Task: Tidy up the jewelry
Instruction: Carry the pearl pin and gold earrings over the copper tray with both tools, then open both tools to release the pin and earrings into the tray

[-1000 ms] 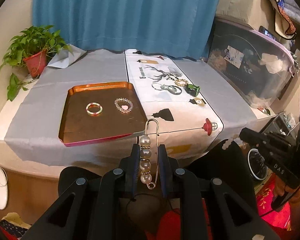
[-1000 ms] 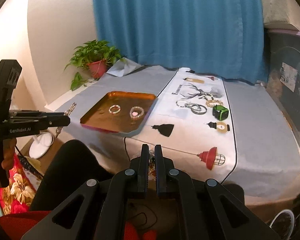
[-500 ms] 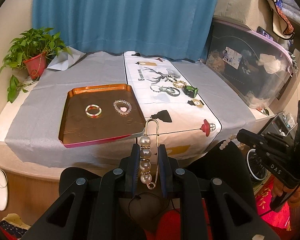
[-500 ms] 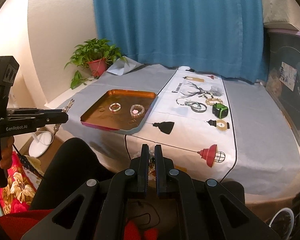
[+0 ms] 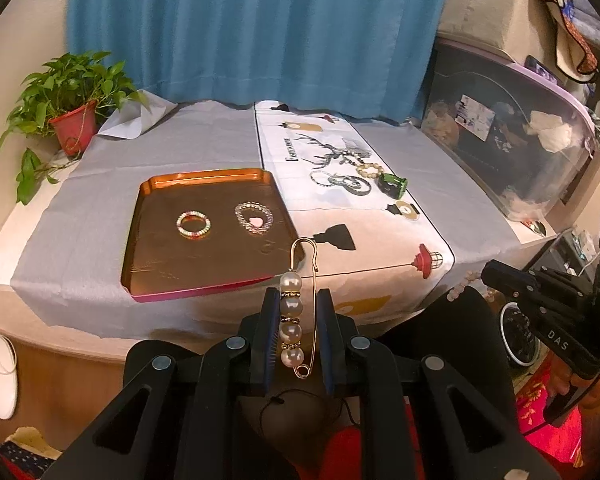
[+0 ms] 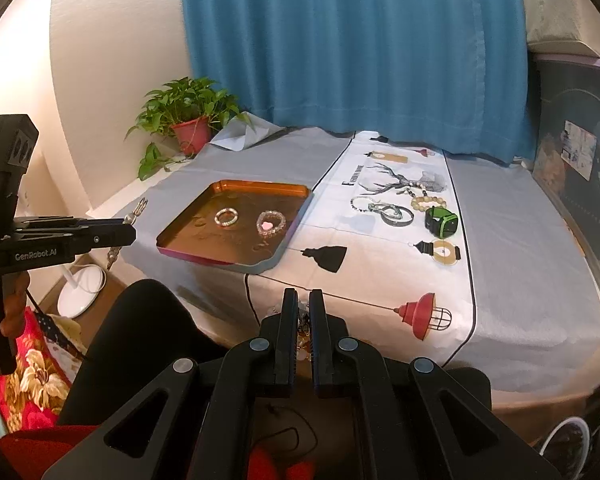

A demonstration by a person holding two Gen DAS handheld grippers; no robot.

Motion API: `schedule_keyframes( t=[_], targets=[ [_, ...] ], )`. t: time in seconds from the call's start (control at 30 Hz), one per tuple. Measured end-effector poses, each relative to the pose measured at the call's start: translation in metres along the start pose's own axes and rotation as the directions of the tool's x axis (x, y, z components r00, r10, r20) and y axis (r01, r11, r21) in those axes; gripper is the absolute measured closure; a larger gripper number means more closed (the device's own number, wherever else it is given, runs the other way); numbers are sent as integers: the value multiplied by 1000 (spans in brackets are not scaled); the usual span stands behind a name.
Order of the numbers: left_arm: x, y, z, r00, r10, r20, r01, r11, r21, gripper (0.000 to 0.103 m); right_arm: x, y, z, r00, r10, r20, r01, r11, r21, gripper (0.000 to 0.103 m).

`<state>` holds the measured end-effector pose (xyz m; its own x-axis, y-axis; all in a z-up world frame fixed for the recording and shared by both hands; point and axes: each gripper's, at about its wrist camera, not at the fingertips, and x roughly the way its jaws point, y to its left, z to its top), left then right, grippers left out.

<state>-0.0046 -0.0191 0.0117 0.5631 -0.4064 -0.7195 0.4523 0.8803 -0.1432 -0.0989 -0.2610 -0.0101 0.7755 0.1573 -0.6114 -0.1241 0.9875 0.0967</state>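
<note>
Left wrist view is showing my left gripper [image 5: 296,332] squeezing a gold pin with four pearls [image 5: 291,322]. My two fingers are sitting narrow, and the pin is standing up between them, its hook end poking past the tips. I am holding it in the air, near the front edge of the table. Just past it, on the grey cloth [image 5: 204,136], an orange tray [image 5: 148,280] is lying with two bead bracelets inside. One is a colourful bead ring [image 5: 193,224] on the left, and one is a clear bracelet with a pink heart [image 5: 254,217] on the right.

To the right, on the white runner with a deer picture [image 5: 364,220], more jewelry is waiting far back: silver rings [image 5: 348,182], a pale bead bracelet [image 5: 370,169] and a green and black watch [image 5: 393,185].

Right wrist view is showing my right gripper [image 6: 303,312] pinched almost shut on some small beaded jewelry [image 6: 303,326]. I cannot tell just what it is. A green plant in a red pot [image 6: 191,132] is sitting far left by the blue curtain [image 6: 356,40].
</note>
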Motion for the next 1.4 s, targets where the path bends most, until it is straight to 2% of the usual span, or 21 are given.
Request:
schedule_keyframes(
  t=[0.43, 0.93, 1.17, 1.4],
  targets=[
    [20, 39, 19, 999, 47, -10, -47, 998, -44, 88, 50, 14, 31, 999, 39, -28, -39, 999, -17, 97],
    [85, 111, 60, 994, 104, -30, -107, 988, -114, 88, 166, 57, 96, 990, 125, -60, -129, 990, -63, 97],
    [117, 133, 67, 988, 145, -56, -151, 983, -107, 88, 221, 76, 108, 984, 145, -103, -152, 986, -65, 97],
    [144, 149, 72, 983, 167, -81, -176, 978, -113, 87, 257, 80, 110, 979, 145, -145, -156, 986, -65, 97]
  ],
)
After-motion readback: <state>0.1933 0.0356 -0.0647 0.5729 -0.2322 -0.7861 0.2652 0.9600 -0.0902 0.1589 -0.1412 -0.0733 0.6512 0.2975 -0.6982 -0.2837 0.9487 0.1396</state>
